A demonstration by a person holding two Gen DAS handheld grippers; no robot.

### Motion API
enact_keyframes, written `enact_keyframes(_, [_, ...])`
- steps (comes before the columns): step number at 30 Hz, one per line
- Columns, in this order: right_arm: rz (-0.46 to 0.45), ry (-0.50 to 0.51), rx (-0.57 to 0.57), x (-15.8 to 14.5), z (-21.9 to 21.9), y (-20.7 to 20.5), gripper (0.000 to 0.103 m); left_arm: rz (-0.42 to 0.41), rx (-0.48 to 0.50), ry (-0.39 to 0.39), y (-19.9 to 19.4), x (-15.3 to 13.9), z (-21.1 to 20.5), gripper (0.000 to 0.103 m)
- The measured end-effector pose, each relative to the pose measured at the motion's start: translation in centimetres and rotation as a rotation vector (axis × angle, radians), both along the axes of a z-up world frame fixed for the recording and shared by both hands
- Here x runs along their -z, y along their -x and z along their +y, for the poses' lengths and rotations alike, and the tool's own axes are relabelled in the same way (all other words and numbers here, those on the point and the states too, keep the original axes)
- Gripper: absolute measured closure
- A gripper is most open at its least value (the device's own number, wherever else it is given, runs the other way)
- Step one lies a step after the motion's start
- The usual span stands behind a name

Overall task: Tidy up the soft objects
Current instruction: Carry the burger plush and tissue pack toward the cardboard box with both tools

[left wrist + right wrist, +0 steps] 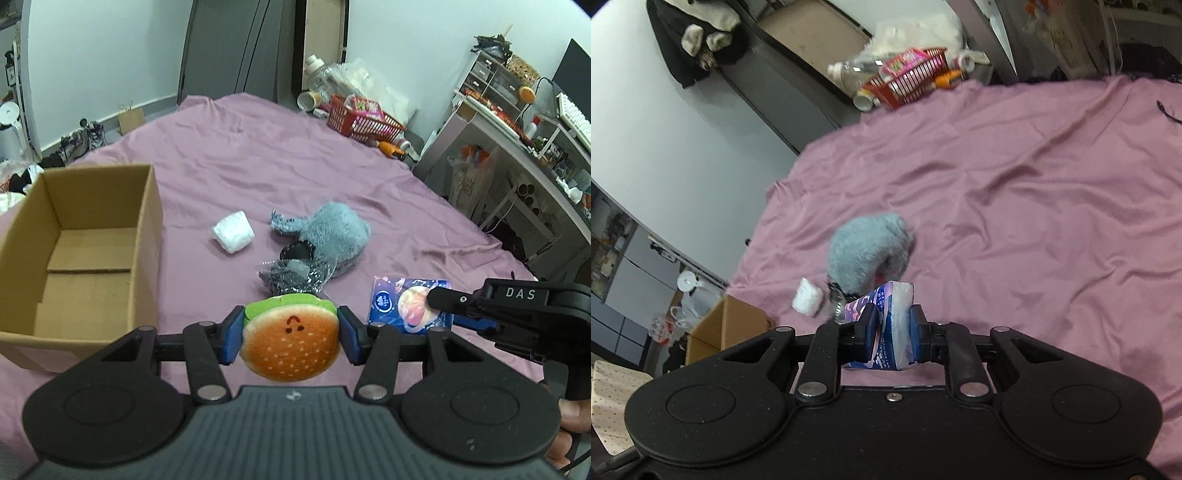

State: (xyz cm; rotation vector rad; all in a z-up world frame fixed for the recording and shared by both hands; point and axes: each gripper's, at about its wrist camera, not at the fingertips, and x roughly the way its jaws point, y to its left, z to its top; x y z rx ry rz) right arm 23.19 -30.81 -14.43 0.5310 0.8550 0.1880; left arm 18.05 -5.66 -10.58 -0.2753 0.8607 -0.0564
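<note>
Bed (258,155) with a wrinkled pink sheet carries everything; also fills most of the right wrist view (1034,184).

Cardboard box (85,236) sits on the bed at left, open top, nothing visible inside, flaps folded flat on its floor. In the right wrist view only a corner of it shows (727,325), far left.

Grey plush (332,232) lies mid-bed, on its side, well right of the box. A crinkled clear plastic wrap (291,277) with something dark and grey in it touches the plush's near edge. Right wrist view shows the plush blurred (871,251).

White soft bundle (233,231) lies between box and plush, apart from both; also seen at (808,301).

Left claw (290,338): pads pressed onto both sides of a burger plush (290,343), bun face toward the camera, green layer behind. It is held clear of the sheet, just right of the box's near corner.

Right claw (891,332): pinching a blue tissue pack (886,325) by its faces, white end up, lifted off the sheet. From the left wrist view the same pack (406,306) sits just right of the burger plush, with the right claw (439,301) coming in from the right edge, a fingertip over the printed face.

Part of a hand (569,424) shows at the lower right edge, behind the left claw's body.

Red basket (362,122) with clutter sits at the bed's far edge.
</note>
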Motion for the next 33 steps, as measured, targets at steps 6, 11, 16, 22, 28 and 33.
enact_keyframes(6, [-0.066,-0.04,-0.007,-1.3,-0.3,1.1,0.085,-0.048,-0.004,-0.022,1.3,-2.4,0.5,0.051])
enact_keyframes(11, [-0.133,-0.033,-0.025,-2.4,0.4,1.6,0.085,-0.082,-0.015,-0.032,2.0,-3.9,1.2,0.051])
enact_keyframes(16, [-0.177,-0.011,-0.045,-3.1,1.7,1.5,0.085,-0.103,-0.039,-0.029,2.3,-5.0,2.6,0.051])
enact_keyframes(22, [-0.22,0.022,-0.068,-4.1,3.4,1.7,0.085,-0.113,-0.063,-0.036,2.3,-5.3,4.9,0.051])
enact_keyframes(28, [-0.242,0.079,-0.082,-5.7,4.9,1.5,0.085,-0.107,-0.094,-0.045,2.0,-5.0,7.5,0.051])
enact_keyframes(33, [-0.263,0.105,-0.106,-6.6,6.8,1.3,0.085,-0.101,-0.125,-0.045,1.6,-4.7,9.8,0.051])
